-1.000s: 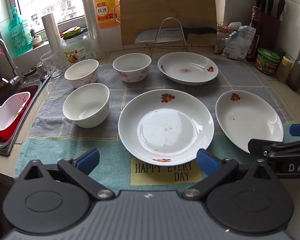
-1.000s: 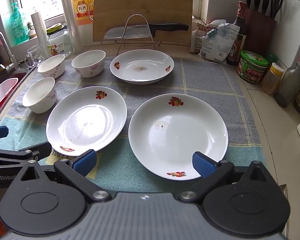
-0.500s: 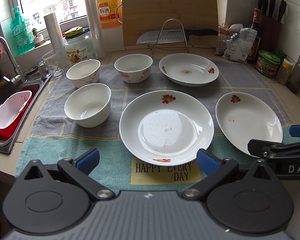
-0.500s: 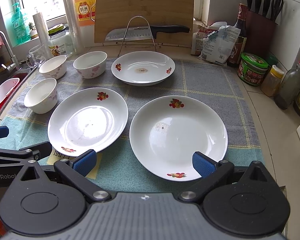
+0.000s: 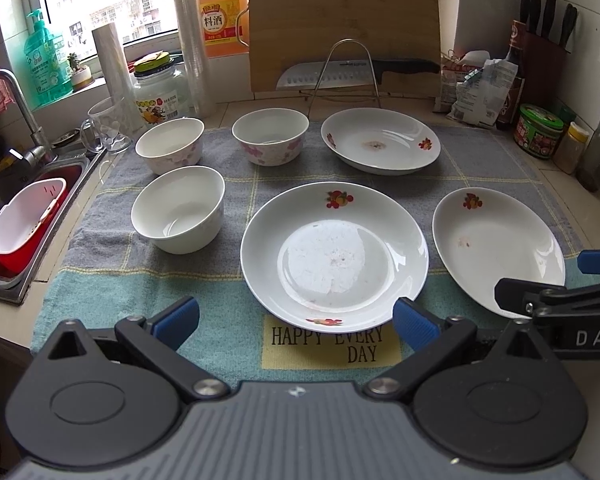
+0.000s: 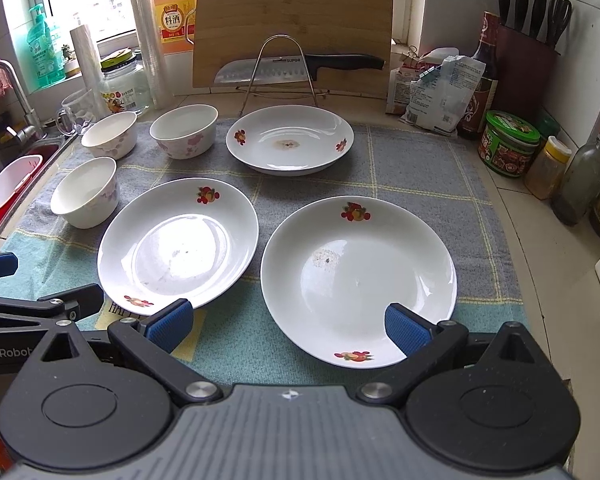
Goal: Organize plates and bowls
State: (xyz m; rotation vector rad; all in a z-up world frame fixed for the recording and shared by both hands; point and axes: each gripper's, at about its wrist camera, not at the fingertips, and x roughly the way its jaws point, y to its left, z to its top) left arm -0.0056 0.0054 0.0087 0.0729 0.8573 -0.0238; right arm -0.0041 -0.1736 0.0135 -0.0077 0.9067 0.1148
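Three white plates with fruit prints lie on a checked cloth: a near middle plate, a near right plate and a far plate. Three white bowls stand at the left: a near one and two far ones. My left gripper is open and empty before the middle plate. My right gripper is open and empty, its right fingertip over the right plate's near rim.
A sink with a red and white basin lies at the left edge. A cutting board, a knife on a wire rack, bottles and a jar line the back. Jars and bottles and a knife block stand at the right.
Both grippers have drifted slightly, so the plates and bowls sit a little lower and to the right in both views. Both stay open and empty.
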